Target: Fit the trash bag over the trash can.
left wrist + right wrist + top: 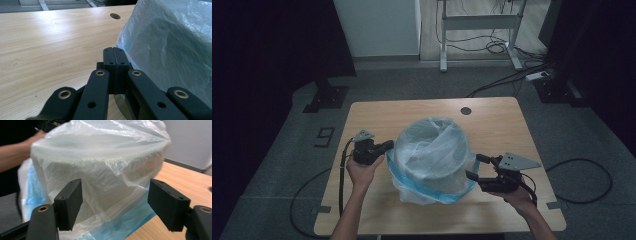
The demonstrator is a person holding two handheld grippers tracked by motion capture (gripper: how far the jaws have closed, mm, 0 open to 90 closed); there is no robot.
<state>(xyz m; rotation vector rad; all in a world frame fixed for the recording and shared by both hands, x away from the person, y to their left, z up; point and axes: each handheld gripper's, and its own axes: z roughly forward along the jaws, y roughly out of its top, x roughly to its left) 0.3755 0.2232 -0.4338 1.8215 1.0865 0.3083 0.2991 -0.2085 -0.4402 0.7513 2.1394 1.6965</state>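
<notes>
A round bin [432,155] lined with a translucent plastic bag stands in the middle of the wooden table [377,115]. The bag's blue hem [432,197] hangs loose around the bin's base. My left gripper [389,146] lies at the bin's left side, and in the left gripper view its jaws [115,53] are shut pad to pad right beside the bag [170,45], with no film seen between them. My right gripper [474,167] is at the bin's right side, open. In the right gripper view its jaws [117,202] stand wide, a little off the bag [100,170].
A cable hole [466,110] sits near the table's far edge. Bare tabletop [50,37] stretches to the left and behind the bin. On the floor beyond are a white desk frame [477,22] and cables [512,77]. The person's other forearm [15,155] shows past the bag.
</notes>
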